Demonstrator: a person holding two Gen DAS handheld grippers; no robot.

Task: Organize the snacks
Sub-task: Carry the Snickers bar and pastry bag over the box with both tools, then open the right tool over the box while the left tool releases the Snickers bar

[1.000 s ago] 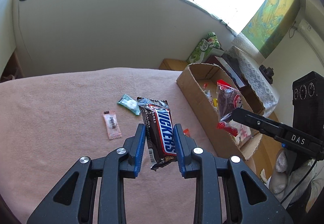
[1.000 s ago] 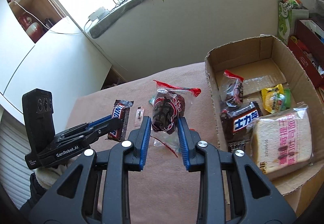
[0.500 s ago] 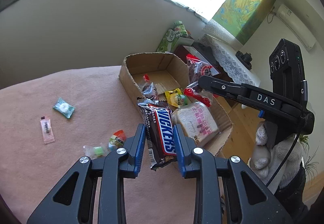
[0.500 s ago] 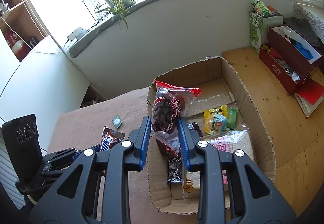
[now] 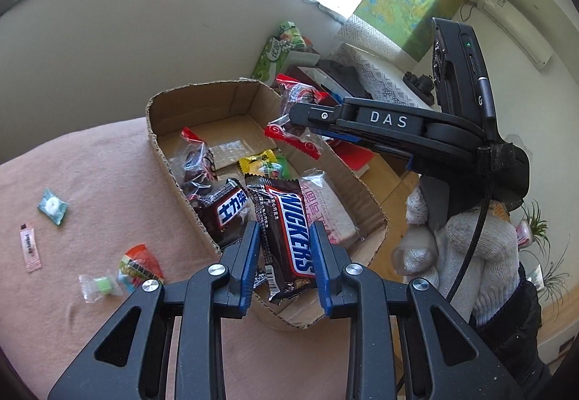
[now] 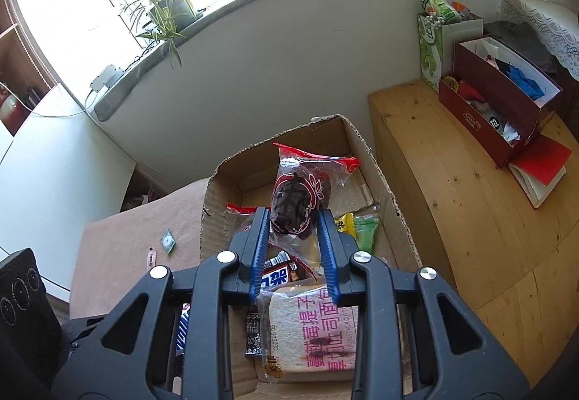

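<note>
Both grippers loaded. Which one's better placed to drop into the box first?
Right gripper: its clear red-trimmed dried-fruit bag hangs over the brown cardboard box interior. Left gripper holds the brown Snickers bar at the near rim.

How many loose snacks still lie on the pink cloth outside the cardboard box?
4. A teal candy farthest from the cardboard box, a pink sachet beside it, a red-topped packet nearer the box, and a clear-wrapped green sweet touching it. Others may be hidden.
</note>
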